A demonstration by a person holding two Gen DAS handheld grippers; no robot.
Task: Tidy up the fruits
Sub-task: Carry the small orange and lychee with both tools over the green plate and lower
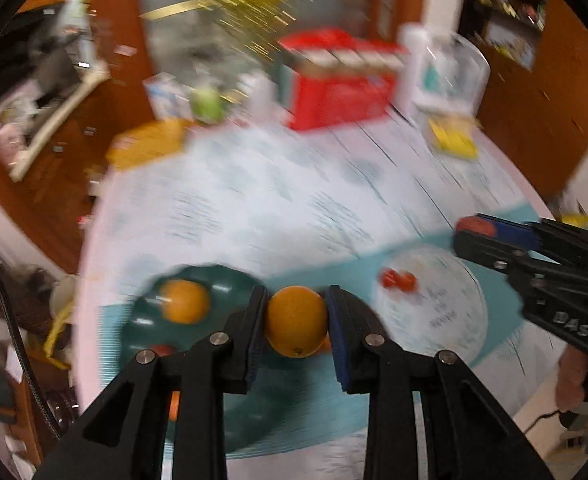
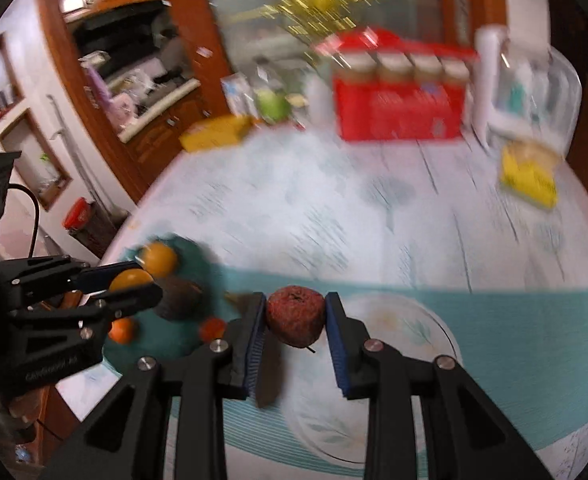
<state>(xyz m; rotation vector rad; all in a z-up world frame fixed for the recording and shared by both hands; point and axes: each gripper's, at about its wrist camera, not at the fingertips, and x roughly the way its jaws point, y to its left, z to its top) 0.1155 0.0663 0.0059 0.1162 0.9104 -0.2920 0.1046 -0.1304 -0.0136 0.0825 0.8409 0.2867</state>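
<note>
My left gripper (image 1: 296,322) is shut on an orange (image 1: 296,320) and holds it above the near edge of a dark green plate (image 1: 230,276). Another orange (image 1: 184,301) lies on that plate. My right gripper (image 2: 295,320) is shut on a dark red round fruit (image 2: 295,320) above a clear glass plate (image 2: 425,344). In the left wrist view the glass plate (image 1: 453,320) carries small red fruits (image 1: 398,280), and the right gripper (image 1: 477,236) is at the right. In the right wrist view the green plate (image 2: 182,344) holds an orange (image 2: 158,259), a dark fruit (image 2: 178,298) and small orange and red fruits.
The round table has a pale patterned cloth (image 2: 333,208) with a teal band. At its far edge stand a red box of jars (image 2: 401,104), a clear container (image 2: 533,92), yellow packets (image 2: 527,176) and a green apple (image 2: 272,106). Wooden cabinets lie behind. Both views are motion-blurred.
</note>
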